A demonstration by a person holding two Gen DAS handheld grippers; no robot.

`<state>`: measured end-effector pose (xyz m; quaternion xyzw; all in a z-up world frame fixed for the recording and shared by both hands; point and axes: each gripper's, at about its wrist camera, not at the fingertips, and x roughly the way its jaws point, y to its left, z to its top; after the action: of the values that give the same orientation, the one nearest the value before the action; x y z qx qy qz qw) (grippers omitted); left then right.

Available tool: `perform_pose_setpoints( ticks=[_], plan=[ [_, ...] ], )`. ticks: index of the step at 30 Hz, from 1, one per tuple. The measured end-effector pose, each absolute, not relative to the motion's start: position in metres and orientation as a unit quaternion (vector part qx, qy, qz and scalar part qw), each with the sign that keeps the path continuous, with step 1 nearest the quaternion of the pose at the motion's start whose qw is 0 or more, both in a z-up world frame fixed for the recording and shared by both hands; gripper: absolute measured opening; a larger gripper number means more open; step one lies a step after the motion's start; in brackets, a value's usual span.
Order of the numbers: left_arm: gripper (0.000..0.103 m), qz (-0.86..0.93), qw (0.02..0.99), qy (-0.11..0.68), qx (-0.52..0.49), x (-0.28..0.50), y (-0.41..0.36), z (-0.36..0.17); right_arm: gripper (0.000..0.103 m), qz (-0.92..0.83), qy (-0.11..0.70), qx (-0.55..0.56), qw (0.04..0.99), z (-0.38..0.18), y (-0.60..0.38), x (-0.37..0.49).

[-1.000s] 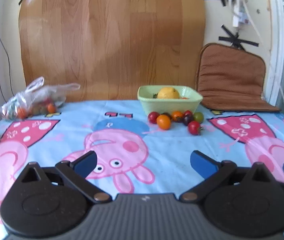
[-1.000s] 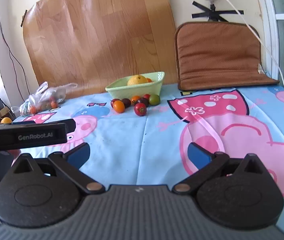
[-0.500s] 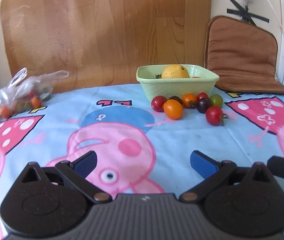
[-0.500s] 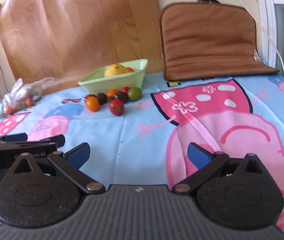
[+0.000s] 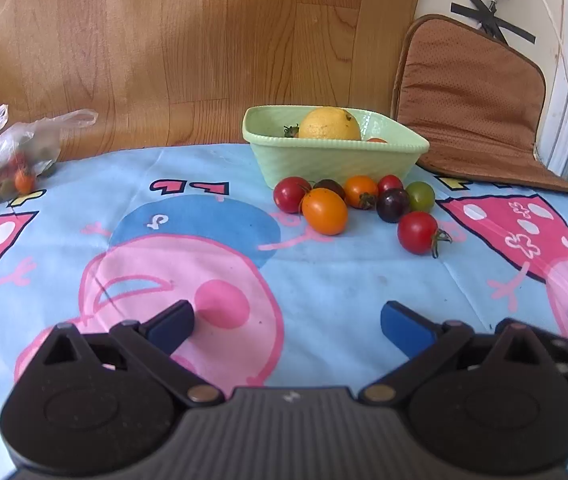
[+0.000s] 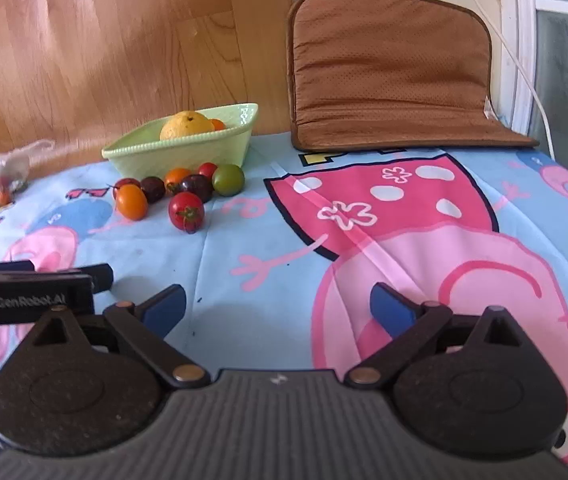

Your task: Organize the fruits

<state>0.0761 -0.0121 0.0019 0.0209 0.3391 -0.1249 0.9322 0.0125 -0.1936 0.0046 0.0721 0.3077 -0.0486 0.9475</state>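
Observation:
A pale green bowl [image 5: 335, 160] at the back of the table holds a yellow-orange citrus fruit [image 5: 328, 124]. Several cherry tomatoes lie loose in front of it: an orange one [image 5: 324, 211], a red one with a stem [image 5: 417, 233], a dark one [image 5: 392, 205] and a green one [image 5: 420, 196]. My left gripper [image 5: 287, 324] is open and empty, short of the tomatoes. My right gripper [image 6: 278, 308] is open and empty, to the right of the left one; the bowl [image 6: 188, 152] and the red tomato [image 6: 186, 211] lie ahead to its left.
A clear plastic bag of small fruits [image 5: 8, 156] lies at the far left. A brown cushion [image 6: 391, 72] leans on the wall at the back right. A wooden board [image 5: 188, 48] stands behind the bowl. The cartoon tablecloth [image 5: 347, 288] covers the table.
Both grippers have moved forward toward the bowl and tomatoes, which now look larger. Both stay open and empty.

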Motion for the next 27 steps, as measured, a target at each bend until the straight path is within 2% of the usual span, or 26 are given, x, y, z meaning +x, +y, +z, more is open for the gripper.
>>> perform_pose_setpoints(
  ticks=[6,15,27],
  plan=[
    [0.103,-0.116,0.933,0.341,0.025,0.078,-0.013,0.001,0.1,-0.035,0.319,0.076,0.944,0.009,-0.195,0.012],
    [0.103,-0.074,0.936,0.341,-0.039,0.053,-0.004,0.006,0.1,0.002,0.313,0.062,0.948,0.026,-0.193,-0.001],
    [0.099,-0.026,0.938,0.346,0.005,0.031,-0.018,0.014,0.1,0.051,0.299,0.085,0.949,0.03,-0.201,-0.003]
  ],
)
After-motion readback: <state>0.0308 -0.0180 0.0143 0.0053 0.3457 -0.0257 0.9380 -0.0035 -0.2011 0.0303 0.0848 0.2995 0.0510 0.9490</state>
